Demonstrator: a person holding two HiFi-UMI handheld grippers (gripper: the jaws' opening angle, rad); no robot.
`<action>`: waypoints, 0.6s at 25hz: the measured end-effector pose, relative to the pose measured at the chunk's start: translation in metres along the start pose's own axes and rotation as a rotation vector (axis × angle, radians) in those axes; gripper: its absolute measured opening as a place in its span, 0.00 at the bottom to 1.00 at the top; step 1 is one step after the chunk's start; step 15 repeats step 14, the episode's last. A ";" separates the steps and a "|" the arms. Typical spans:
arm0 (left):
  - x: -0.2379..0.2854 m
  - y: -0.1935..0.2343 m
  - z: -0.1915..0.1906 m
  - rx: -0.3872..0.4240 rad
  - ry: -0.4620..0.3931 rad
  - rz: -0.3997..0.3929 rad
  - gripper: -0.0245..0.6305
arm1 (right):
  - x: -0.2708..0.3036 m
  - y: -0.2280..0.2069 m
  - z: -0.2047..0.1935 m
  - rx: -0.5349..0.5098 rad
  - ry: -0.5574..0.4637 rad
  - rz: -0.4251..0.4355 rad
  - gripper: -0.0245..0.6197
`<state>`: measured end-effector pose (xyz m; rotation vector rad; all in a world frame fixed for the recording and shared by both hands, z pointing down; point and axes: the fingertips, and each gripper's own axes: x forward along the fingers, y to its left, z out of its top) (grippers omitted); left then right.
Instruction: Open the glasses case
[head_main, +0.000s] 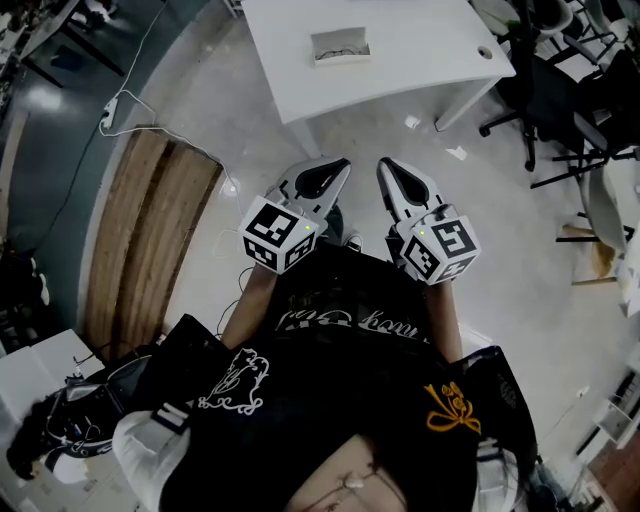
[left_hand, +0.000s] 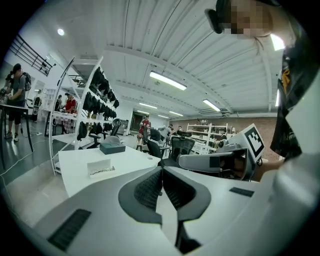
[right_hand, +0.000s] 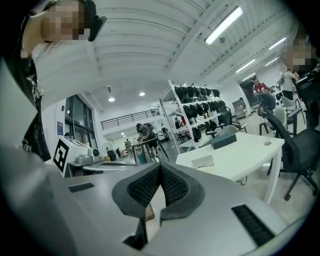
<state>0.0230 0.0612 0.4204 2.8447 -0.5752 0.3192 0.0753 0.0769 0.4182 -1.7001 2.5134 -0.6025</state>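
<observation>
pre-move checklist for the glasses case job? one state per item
1. Left gripper ready to grasp: not ok. Its fingers are shut with nothing between them.
2. Right gripper ready to grasp: not ok. Its fingers are also shut and empty.
3. Glasses case located: ok. It is on the white table.
4. Case within reach: not ok. Both grippers are close to the person's body, with floor between them and the table.
5. Lid state: cannot tell for sure. It looks open, with glasses showing inside.
6. Dark box clear of the case: ok. It stands apart, behind the case.
</observation>
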 end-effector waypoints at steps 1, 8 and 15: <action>0.000 -0.003 -0.002 0.002 0.002 -0.002 0.07 | -0.002 0.000 -0.001 0.000 0.000 0.002 0.05; -0.004 -0.012 -0.007 0.007 0.014 -0.004 0.07 | -0.007 0.005 -0.004 0.003 -0.001 0.017 0.05; -0.008 -0.016 -0.013 0.013 0.020 0.001 0.07 | -0.008 0.010 -0.009 -0.001 0.000 0.030 0.05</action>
